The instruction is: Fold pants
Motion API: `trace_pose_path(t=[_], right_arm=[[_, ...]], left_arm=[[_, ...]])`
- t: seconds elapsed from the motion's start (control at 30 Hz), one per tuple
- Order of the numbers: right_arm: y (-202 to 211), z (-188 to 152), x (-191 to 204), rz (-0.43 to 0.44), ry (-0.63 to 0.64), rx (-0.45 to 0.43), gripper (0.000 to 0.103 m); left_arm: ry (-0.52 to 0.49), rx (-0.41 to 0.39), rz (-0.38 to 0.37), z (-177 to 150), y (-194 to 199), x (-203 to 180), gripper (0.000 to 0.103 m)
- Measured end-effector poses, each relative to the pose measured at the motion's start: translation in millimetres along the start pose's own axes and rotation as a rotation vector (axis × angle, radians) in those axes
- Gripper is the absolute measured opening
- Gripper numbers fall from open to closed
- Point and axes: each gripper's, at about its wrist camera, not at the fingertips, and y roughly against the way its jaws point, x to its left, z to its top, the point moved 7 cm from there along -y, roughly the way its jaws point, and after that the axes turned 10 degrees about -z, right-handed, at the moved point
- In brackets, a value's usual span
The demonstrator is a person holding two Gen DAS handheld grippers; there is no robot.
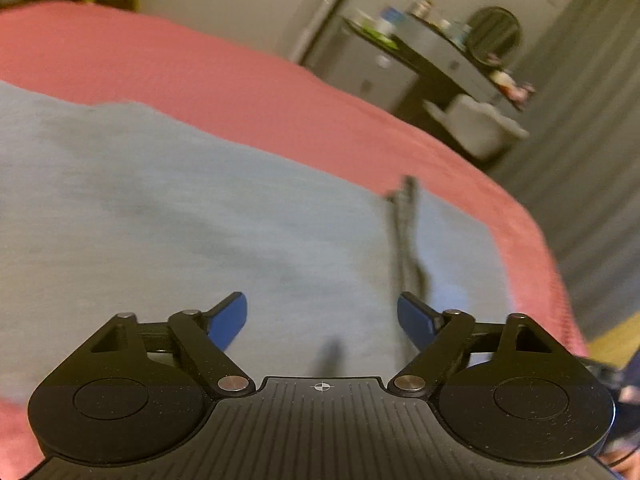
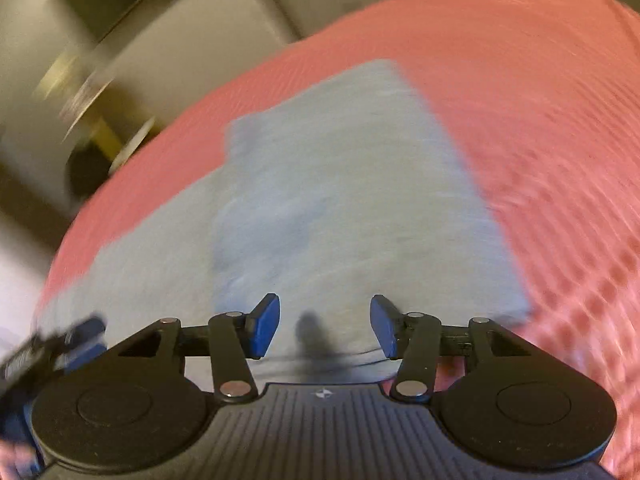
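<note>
The left claw [image 1: 322, 320] stands wide open, its two blue pads [image 1: 230, 318] spread well apart with nothing between them, its black linkage arms angled outward from the body. The right claw [image 2: 325, 326] is open too, somewhat narrower, its blue pads [image 2: 266, 326] facing each other and gripping nothing. At the lower left edge of the right wrist view, the left claw [image 2: 60, 344] shows as a blurred shape.

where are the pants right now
The grey-blue pants lie partly folded on the pink bedspread, filling the middle of both wrist views, directly ahead of the open left claw and the open right claw.
</note>
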Motion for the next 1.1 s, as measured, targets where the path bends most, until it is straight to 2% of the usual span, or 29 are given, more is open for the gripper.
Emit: trace_pose_path(t=[0.1,0.17,0.23,0.3,0.4,0.47,0.57,0.67,0.77,0.93,1.1], right_arm=[[4.5,4.9,-21.4,0.066,-0.158,-0.056,0.055],[15.5,7.3,-35.6,0.105,-0.254,-0.15,0.074],[23.4,7.2,-46.8,0.15,-0.321,-0.222,0.086],[23.3,5.1,-55.4,0.201,-0.378,-0.233,0.086],[17.4,1.5,-63.5,0.245,-0.439,-0.226,0.086],[16.9,2.7,-66.3,0.281,-0.452,-0.233,0.089],[10.5,2.1,-65.4,0.277,-0.45,-0.224,0.09],[1.5,5.4,-65.3,0.287,-0.471,-0.223,0.09],[5.4,10.1,-71.7,0.324,-0.515,-0.23,0.09],[12.2,8.1,-73.7,0.323,-0.505,-0.259,0.09],[11.9,4.4,-71.6,0.29,-0.483,-0.243,0.091]], left_arm=[[0.044,0.053,-0.093,8.5,-33.7,-19.2,0.08],[0.078,0.093,-0.127,11.4,-59.6,-27.0,0.08],[0.094,0.156,-0.112,12.1,-87.2,-26.7,0.077],[0.101,0.21,-0.079,9.7,-110.3,-24.5,0.064],[0.139,0.235,-0.129,11.8,-130.2,-30.4,0.057],[0.188,0.276,-0.157,8.5,-143.5,-35.6,0.055],[0.152,0.295,-0.14,1.5,-159.5,-42.1,0.053],[0.126,0.301,-0.128,-1.4,-164.1,-48.1,0.017],[0.083,0.257,-0.134,-0.3,-150.4,-54.1,0.016],[0.024,0.202,-0.171,13.9,-103.3,-55.8,0.015],[-0.017,0.159,-0.027,17.7,-54.8,-9.5,0.017]])
